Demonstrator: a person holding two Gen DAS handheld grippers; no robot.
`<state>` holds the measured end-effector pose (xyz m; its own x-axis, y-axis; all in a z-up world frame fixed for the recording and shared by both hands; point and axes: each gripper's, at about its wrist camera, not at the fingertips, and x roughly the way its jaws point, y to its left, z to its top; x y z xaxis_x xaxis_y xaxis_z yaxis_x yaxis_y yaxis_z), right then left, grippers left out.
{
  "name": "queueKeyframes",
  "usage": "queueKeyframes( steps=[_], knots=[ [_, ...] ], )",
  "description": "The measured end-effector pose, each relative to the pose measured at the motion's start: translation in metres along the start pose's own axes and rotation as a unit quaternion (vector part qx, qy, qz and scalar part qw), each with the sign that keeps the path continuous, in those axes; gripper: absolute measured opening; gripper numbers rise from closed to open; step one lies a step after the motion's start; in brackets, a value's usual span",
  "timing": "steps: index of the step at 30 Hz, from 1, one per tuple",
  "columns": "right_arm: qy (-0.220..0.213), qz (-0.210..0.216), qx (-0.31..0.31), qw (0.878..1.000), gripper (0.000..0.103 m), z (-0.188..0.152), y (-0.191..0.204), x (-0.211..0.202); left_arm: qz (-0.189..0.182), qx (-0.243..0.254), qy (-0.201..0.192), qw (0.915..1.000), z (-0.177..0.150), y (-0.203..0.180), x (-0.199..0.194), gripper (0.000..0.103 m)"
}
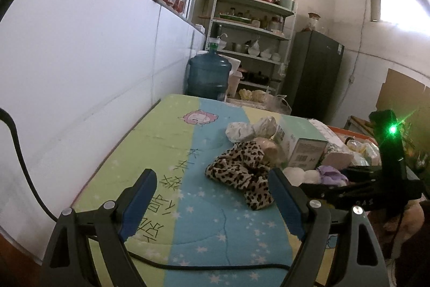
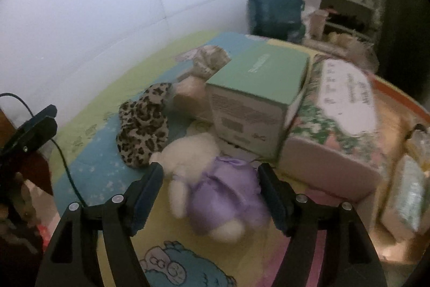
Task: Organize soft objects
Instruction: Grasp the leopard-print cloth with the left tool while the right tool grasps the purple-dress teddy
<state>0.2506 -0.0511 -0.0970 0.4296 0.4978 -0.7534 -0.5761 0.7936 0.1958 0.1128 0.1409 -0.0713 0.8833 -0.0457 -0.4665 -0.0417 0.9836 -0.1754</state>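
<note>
My right gripper (image 2: 211, 195) hangs with its jaws spread wide over the white plush toy (image 2: 204, 179) in a purple dress, which lies on the patterned quilt (image 2: 88, 168) just beside the green box (image 2: 258, 98); neither pad presses on it. My left gripper (image 1: 213, 203) waits released and empty near the leopard-print cloth (image 1: 242, 174). I judge this the reach before a pickup: next I must lower around the toy's body and close gently.

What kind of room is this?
Probably a home kitchen or pantry: a white metal shelf of bowls and jars, a dark tall refrigerator and a big blue water jug.
</note>
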Motion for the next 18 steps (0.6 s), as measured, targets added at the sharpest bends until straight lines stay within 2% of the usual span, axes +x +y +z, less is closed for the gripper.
queueKeyframes(
  steps=[4, 6, 8, 11, 15, 18],
  knots=[
    [0.014, 0.009, 0.002, 1.0, 0.074, -0.002, 0.003, 0.008, 0.0, -0.003, 0.002, 1.0, -0.002, 0.003, 0.0, 0.085],
    [0.012, 0.004, -0.003, 1.0, 0.07, -0.003, 0.006, 0.008, 0.0, -0.005, 0.003, 1.0, -0.002, 0.005, 0.0, 0.084],
    [0.013, 0.015, -0.002, 1.0, 0.054, -0.005, 0.011, 0.008, 0.0, -0.007, 0.003, 1.0, -0.002, 0.006, 0.0, 0.085],
    [0.015, 0.009, -0.013, 1.0, 0.043, -0.007, 0.021, 0.009, -0.001, -0.008, 0.005, 1.0, -0.003, 0.007, 0.001, 0.084],
    [0.004, -0.026, -0.037, 0.999, 0.042, -0.014, 0.038, 0.009, -0.002, -0.006, 0.008, 0.9999, -0.003, 0.006, 0.003, 0.085],
    [-0.007, -0.024, -0.033, 0.999, 0.042, -0.017, 0.043, 0.004, -0.002, -0.005, 0.011, 0.9999, -0.004, 0.005, 0.006, 0.084]
  ],
)
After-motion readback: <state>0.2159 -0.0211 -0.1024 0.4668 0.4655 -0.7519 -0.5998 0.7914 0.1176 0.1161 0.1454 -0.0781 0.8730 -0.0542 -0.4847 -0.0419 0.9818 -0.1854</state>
